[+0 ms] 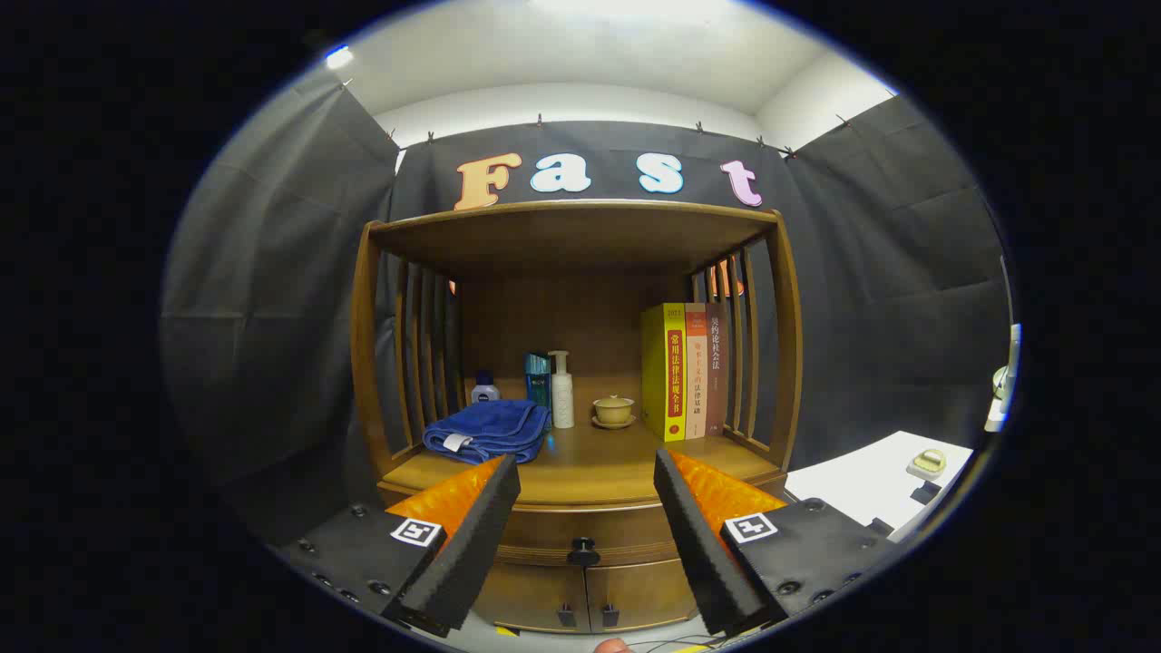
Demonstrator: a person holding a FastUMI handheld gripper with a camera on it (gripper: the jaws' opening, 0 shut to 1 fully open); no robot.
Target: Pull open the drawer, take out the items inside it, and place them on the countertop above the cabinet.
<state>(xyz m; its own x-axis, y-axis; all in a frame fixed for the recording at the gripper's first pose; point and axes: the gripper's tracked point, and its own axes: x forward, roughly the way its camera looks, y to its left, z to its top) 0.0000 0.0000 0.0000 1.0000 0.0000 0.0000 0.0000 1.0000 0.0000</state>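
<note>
Black cloth walls enclose the booth, and a wooden cabinet stands against the rear wall, directly ahead of the gripper. The gripper fingers are spread wide apart and grasp nothing. The drawer sits shut in the cabinet front, below the countertop; its dark round knob lies in the gap between the two fingers, apart from both. Two small cabinet doors with dark pulls sit below the drawer. The drawer contents are hidden. Beyond the fingertips, the countertop carries a folded blue towel ahead of the left finger. Behind the towel stand a small bottle with a blue cap, a blue box and a white pump bottle. A lidded tan cup on a saucer stands near the centre, beyond the gap. Upright books, one yellow, stand ahead of the right finger against the slatted side. A white table lies beyond the right finger, beside the cabinet, bearing a small object.
</note>
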